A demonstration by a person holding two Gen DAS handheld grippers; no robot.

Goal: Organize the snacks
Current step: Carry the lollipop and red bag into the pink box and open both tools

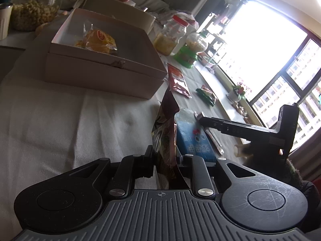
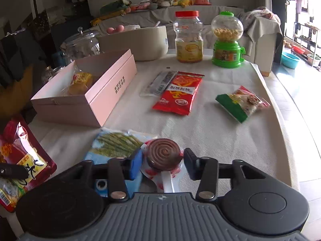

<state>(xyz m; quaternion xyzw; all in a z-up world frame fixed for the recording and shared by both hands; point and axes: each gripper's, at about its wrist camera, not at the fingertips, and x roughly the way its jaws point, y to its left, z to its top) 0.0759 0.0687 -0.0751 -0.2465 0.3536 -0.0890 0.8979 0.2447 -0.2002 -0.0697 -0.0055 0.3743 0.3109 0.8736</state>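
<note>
A: Left wrist view: we are pinching a dark red snack pouch (image 1: pixel 165 140) upright in the left gripper (image 1: pixel 164 160), seemingly bound for the pink box (image 1: pixel 104 68) beyond

B: Right wrist view: we are bracketing a wrapped spiral lollipop (image 2: pixel 163 156) with the right gripper (image 2: pixel 163 160); the left pad looks touching, a sliver showing on the right. Only here are we seeing the red packet (image 2: pixel 178 92) and green packet (image 2: pixel 240 104) waiting on the table (image 2: pixel 220 140)

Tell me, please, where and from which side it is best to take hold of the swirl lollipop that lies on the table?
Grip the swirl lollipop across its round disc, coming from above with one finger on each side. It lies flat on the blue snack packet, its thin stick pointing toward the right gripper, whose fingers already flank the disc.
</note>
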